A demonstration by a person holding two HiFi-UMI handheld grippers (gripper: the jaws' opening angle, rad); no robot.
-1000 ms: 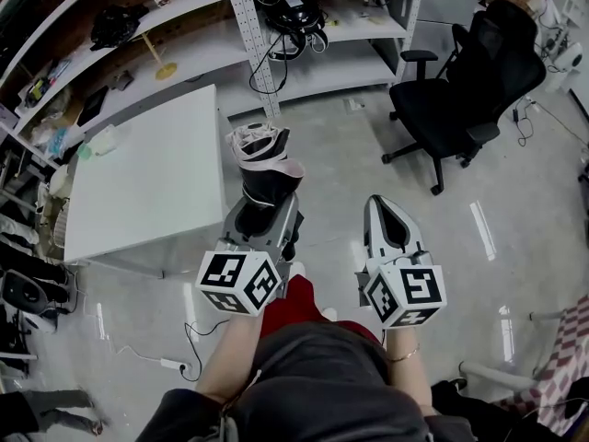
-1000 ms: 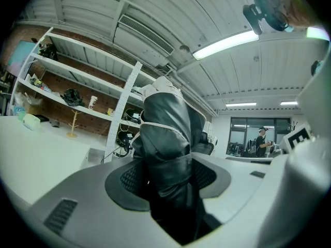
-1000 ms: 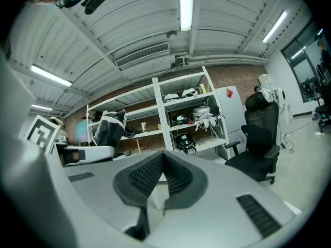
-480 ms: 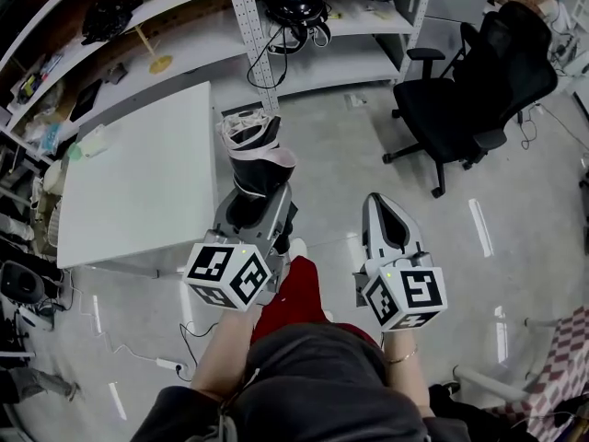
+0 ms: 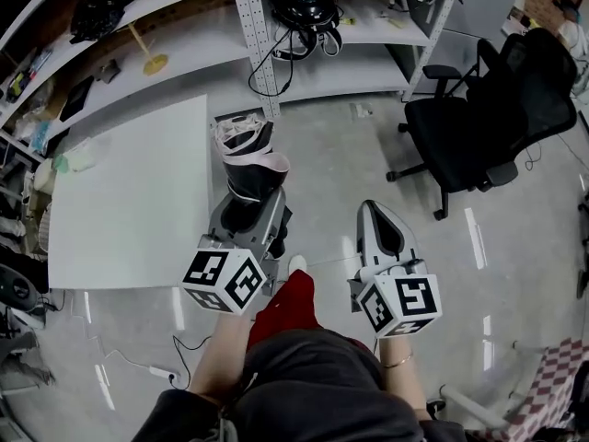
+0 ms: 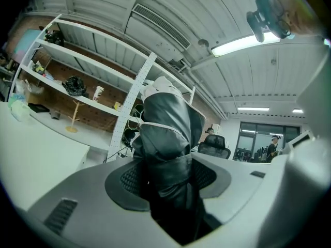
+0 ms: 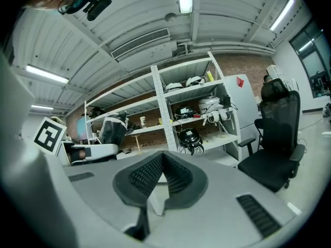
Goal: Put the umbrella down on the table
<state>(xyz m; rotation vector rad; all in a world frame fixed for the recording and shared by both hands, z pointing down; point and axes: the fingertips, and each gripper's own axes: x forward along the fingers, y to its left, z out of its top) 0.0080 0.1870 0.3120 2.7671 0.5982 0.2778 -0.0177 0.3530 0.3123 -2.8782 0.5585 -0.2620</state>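
Note:
A folded black umbrella (image 5: 249,166) with pale trim stands upright, my left gripper (image 5: 247,212) shut on its lower part. It hangs over the floor just right of the white table (image 5: 129,196). In the left gripper view the umbrella (image 6: 164,133) fills the gap between both ribbed pads, and the table (image 6: 36,156) lies low at the left. My right gripper (image 5: 370,215) is over the floor to the right, shut and holding nothing; its pads (image 7: 150,172) meet at the tip. The right gripper view shows the umbrella (image 7: 113,128) off to its left.
Metal shelving (image 5: 258,35) with cables, helmets and small items runs along the far side. A black office chair (image 5: 488,109) stands at the right. A power strip and cable (image 5: 161,371) lie on the floor near the table's corner. My red shoe (image 5: 285,302) is below the grippers.
Both grippers have been carried forward together toward the shelving, the umbrella still in the left one. The table now lies closer beside the left gripper, and the chair has slid right.

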